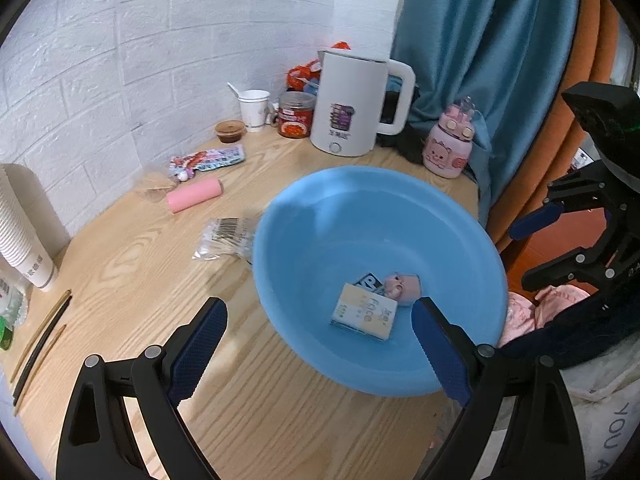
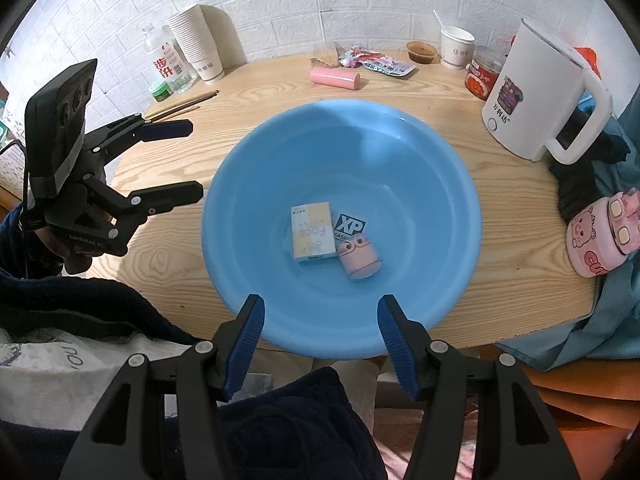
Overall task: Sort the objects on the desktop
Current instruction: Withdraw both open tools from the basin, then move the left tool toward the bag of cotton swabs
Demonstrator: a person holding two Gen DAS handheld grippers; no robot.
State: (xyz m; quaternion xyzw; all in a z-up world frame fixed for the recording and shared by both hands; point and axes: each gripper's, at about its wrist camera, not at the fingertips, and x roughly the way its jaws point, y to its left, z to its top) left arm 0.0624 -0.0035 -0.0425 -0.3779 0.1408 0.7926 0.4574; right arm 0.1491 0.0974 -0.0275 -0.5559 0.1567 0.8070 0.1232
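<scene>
A blue basin (image 1: 320, 208) (image 2: 280, 152) stands on the round wooden table. Inside lie a small cream-and-blue box (image 1: 366, 314) (image 2: 313, 232), a card marked XP (image 1: 368, 280) (image 2: 351, 225) and a pink toy (image 1: 404, 286) (image 2: 358, 260). My left gripper (image 1: 318, 308) (image 2: 192, 160) hovers at the basin's left rim, jaws wide open and empty. My right gripper (image 2: 320, 304) (image 1: 528, 254) hangs over the near rim, open with nothing between its fingers. On the table beyond lie a pink roll (image 1: 194, 196) (image 2: 335, 78), a snack packet (image 1: 212, 160) (image 2: 380, 62) and a clear barcoded packet (image 1: 226, 238).
A white kettle (image 1: 352, 104) (image 2: 532, 100), a red jar (image 1: 295, 114) (image 2: 482, 74) and a pink bottle (image 1: 448, 144) (image 2: 600, 236) stand at the back right. Stacked paper cups (image 1: 24, 228) (image 2: 196, 44) and chopsticks (image 1: 40, 344) (image 2: 184, 104) are at the left. A blue curtain hangs beside the kettle.
</scene>
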